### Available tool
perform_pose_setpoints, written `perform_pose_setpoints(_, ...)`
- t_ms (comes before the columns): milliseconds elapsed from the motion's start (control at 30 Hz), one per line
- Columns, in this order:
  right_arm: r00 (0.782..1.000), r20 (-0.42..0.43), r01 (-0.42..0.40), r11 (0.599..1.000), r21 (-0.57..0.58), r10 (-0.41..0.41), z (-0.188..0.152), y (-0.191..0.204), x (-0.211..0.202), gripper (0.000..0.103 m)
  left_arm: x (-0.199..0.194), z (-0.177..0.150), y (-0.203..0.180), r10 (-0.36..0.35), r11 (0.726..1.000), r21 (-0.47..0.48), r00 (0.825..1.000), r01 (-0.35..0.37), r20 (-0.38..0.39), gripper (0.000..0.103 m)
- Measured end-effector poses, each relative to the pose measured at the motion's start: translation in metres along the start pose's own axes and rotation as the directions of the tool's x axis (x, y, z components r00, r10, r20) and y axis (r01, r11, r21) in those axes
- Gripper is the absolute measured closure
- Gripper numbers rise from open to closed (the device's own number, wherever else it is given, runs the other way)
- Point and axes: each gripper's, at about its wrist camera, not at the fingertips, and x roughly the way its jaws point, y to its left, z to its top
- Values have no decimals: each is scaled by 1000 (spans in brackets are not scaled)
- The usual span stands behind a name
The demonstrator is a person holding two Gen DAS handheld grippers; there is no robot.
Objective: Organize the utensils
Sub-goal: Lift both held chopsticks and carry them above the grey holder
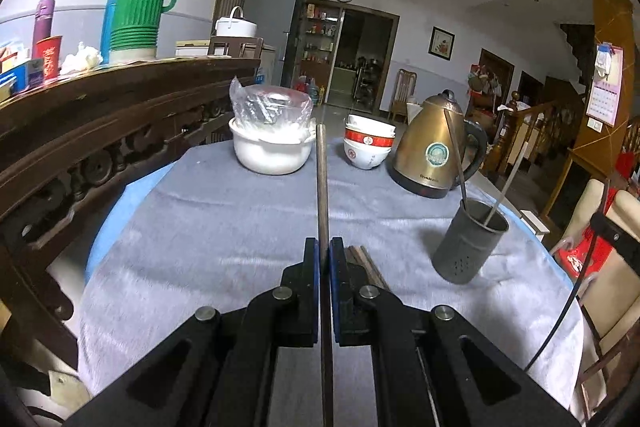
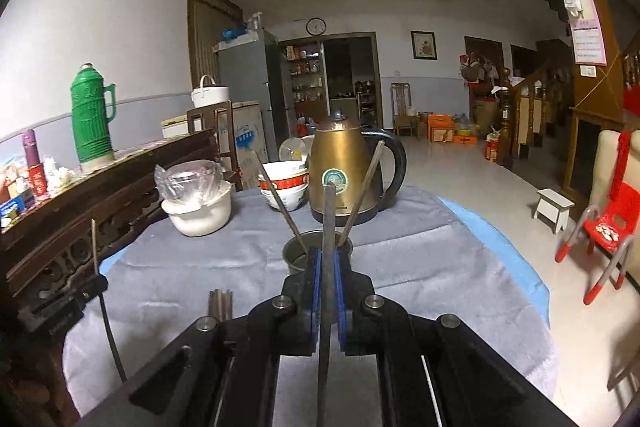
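While a grey-clothed table holds a brass kettle and utensil holder, the left gripper clamps a wooden chopstick — the right gripper pinches a metal chopstick above the holder.

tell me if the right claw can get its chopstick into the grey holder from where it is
Probably yes. The right claw grips a grey chopstick right in front of the holder, whose mouth is open apart from two leaning sticks; it needs tipping downward first.
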Motion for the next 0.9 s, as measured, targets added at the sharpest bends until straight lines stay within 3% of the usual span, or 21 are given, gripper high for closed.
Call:
perform_pose_setpoints(200,1000,-9,-13,1000,8,13,-6,-3,-20,96,-9,-2,4,4,1000,-14,999,-4,32,98)
perform_pose_setpoints(333,1000,-12,-15,1000,9,15,-6,0,-19,96,7,20,-3,9,1000,-21,994,-7,105,98)
perform_pose_setpoints(467,1000,-11,-10,1000,7,10,-8,0,-18,96,27,34,-14,50,999,-23,979,-47,199,98)
perform_pose_setpoints(667,1000,-13,-8,1000,6,8,-7,-1,-20,96,36,12,-17,73,997,1,979,-75,188,98)
perform_pose_setpoints(900,1000,-15,-28,1000,-5,28,-6,2,-24,96,-3,-5,-6,76,997,4,971,-79,225,97)
